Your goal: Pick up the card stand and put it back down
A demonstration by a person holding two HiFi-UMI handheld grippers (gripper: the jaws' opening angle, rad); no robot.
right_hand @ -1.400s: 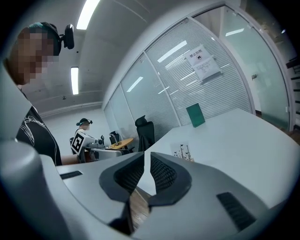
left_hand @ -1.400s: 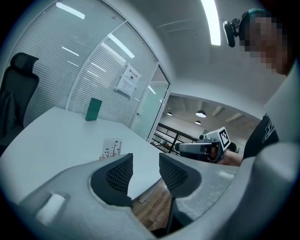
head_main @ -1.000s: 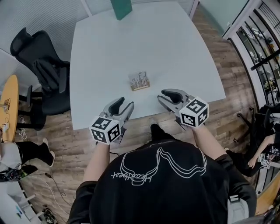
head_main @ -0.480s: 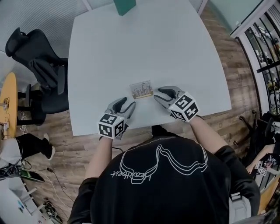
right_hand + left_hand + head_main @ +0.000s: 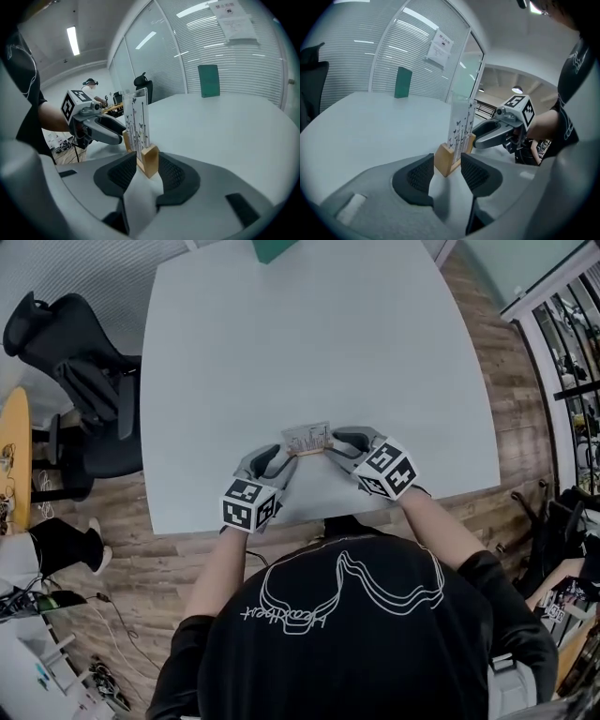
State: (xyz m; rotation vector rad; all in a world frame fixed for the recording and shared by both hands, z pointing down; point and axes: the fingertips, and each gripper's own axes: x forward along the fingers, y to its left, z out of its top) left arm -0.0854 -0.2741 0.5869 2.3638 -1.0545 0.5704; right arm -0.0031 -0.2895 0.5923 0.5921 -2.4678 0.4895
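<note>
The card stand point(image 5: 307, 439), a light wooden base holding a clear upright card printed with butterflies, stands on the white table point(image 5: 309, 334) near its front edge. My left gripper point(image 5: 281, 454) is at its left end and my right gripper point(image 5: 339, 442) at its right end. In the left gripper view the wooden base point(image 5: 446, 161) sits between the tips of my open left gripper point(image 5: 446, 159), with the right gripper point(image 5: 492, 133) beyond. In the right gripper view the base point(image 5: 150, 161) lies between my right gripper point(image 5: 147, 160), whose jaws have just been opening; a gap shows beside the left pad.
A green box point(image 5: 272, 247) stands at the table's far edge. A black office chair point(image 5: 75, 371) is left of the table and dark shelving point(image 5: 572, 362) is to the right. Wood floor surrounds the table.
Both grippers have come forward and down from the table's front edge and now flank the two ends of the card stand. The stand has stayed where it was.
</note>
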